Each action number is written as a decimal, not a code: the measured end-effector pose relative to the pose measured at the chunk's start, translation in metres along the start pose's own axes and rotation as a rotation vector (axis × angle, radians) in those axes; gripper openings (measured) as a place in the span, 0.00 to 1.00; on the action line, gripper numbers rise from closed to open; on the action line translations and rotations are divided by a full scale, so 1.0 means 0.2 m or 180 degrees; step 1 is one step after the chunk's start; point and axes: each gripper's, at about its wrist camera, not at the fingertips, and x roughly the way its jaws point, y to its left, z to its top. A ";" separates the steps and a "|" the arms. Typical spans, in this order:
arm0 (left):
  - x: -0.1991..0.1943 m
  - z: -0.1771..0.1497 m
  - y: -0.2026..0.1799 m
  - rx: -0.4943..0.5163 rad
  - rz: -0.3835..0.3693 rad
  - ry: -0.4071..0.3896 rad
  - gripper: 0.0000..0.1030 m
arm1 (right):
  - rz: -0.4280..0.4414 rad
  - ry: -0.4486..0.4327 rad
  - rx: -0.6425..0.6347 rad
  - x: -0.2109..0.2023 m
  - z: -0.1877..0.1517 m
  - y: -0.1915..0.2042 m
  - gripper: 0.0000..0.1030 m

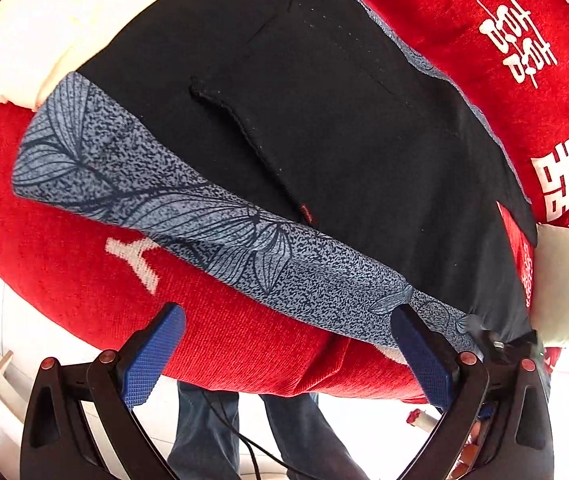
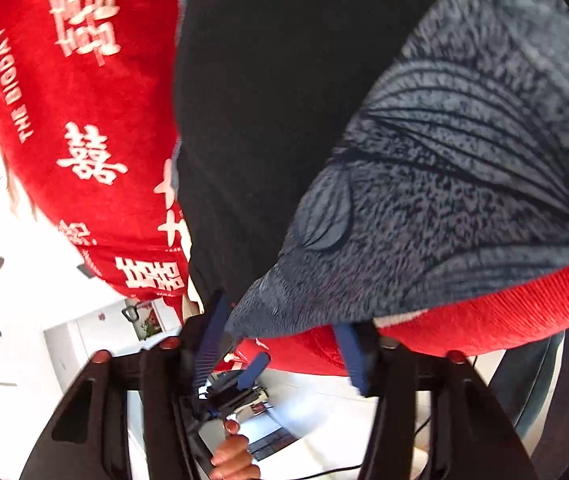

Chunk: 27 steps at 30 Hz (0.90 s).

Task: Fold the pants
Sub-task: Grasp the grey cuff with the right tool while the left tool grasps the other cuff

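Observation:
The pants (image 1: 324, 128) are black with a grey-blue leaf-print band (image 1: 188, 204) along the near edge, lying flat on a red blanket (image 1: 220, 328). My left gripper (image 1: 288, 340) is open at the blanket's near edge, its right pad (image 1: 424, 356) touching the print band's corner, its left pad (image 1: 152, 356) over bare blanket. In the right wrist view the pants (image 2: 276, 120) fill the upper frame, and the print band's corner (image 2: 424, 208) lies between the blue pads of my right gripper (image 2: 284, 336), which is open.
The red blanket (image 2: 84, 120) bears white characters and lettering. A cream cushion (image 1: 568, 280) lies at the right, and white bedding (image 1: 64, 32) at the far left. A person's legs in jeans (image 1: 204, 432) stand below the blanket edge. The other gripper and a hand (image 2: 232, 456) show below.

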 end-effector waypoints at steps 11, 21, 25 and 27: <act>-0.02 0.16 0.06 -0.0615 -0.0278 -0.0254 1.00 | 0.0273 0.0071 -0.0231 -0.12 0.02 0.28 0.07; 0.01 0.23 0.04 -0.0594 -0.0336 -0.0291 0.25 | -0.0027 0.0145 0.0135 -0.07 0.06 0.11 0.26; -0.03 0.22 0.05 -0.0658 -0.0304 -0.0266 0.19 | -0.0048 0.0075 0.0392 -0.08 0.11 0.05 0.09; -0.08 0.23 0.02 -0.0666 -0.0282 -0.0274 0.19 | -0.0232 0.0152 0.0129 -0.10 0.14 0.17 0.08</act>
